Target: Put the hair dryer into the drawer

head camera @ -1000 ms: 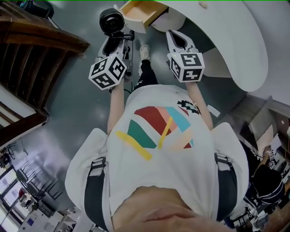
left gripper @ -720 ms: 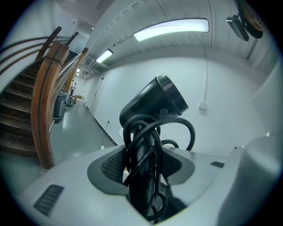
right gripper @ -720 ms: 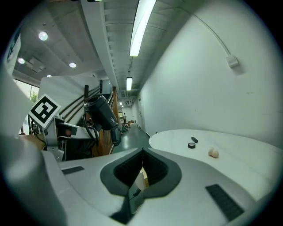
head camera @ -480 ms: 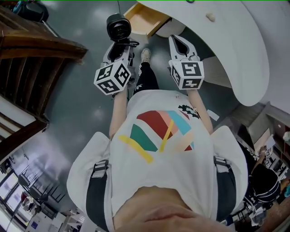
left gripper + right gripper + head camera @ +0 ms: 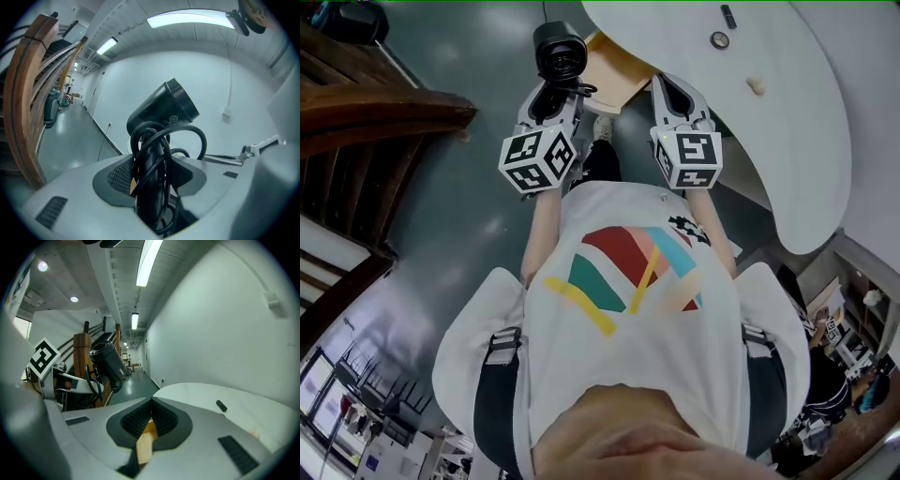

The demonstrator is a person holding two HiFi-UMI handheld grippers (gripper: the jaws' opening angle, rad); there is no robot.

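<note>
My left gripper (image 5: pixel 551 94) is shut on the handle of the black hair dryer (image 5: pixel 561 52), whose cord is wound round that handle. In the left gripper view the hair dryer (image 5: pixel 161 112) stands up between the jaws, nozzle tilted to the upper right. The open drawer (image 5: pixel 614 67) shows its wooden inside under the white table (image 5: pixel 787 122), just right of the dryer. My right gripper (image 5: pixel 668 81) hovers over the drawer's right side, shut and holding nothing. From the right gripper (image 5: pixel 151 404) view, the hair dryer (image 5: pixel 108 362) is at the left.
A dark wooden stair railing (image 5: pixel 384 103) runs along the left. Small items lie on the white table: a dark bar (image 5: pixel 727 16), a round piece (image 5: pixel 719 39), a beige bit (image 5: pixel 757 85). Grey floor (image 5: pixel 478 187) lies below. The person's shoe (image 5: pixel 602 124) is near the drawer.
Both grippers and the held hair dryer have come closer to the drawer and table. The drawer now lies right beside the dryer and under the right gripper.
</note>
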